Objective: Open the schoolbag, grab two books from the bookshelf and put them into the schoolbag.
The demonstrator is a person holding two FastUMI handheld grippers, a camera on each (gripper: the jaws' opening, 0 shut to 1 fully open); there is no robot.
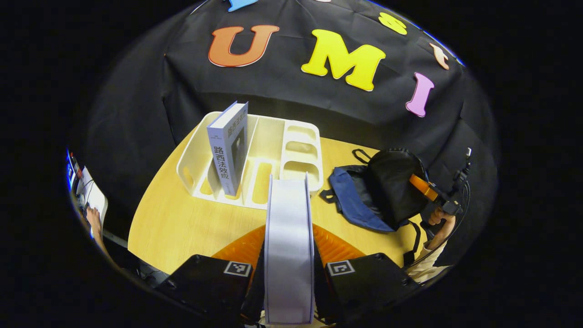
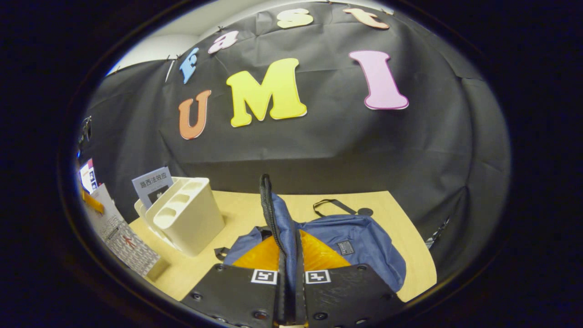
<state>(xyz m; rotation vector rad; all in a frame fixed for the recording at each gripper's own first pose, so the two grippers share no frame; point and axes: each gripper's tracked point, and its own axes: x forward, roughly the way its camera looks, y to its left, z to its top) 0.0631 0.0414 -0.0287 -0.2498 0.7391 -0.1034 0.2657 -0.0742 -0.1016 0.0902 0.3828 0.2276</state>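
Both fingers closed, left (image 1: 288,228) on book (image 1: 288,255), right (image 2: 288,255) on schoolbag (image 2: 350,246) flap.

Light wooden table (image 1: 173,228), black cloth wall (image 1: 282,91) behind, papers (image 1: 93,196) at far edge.

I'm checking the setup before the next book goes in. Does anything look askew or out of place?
Little stands out. The remaining book leans in the white bookshelf rather than standing upright. The left gripper holds a book, and the right gripper holds up the schoolbag flap.
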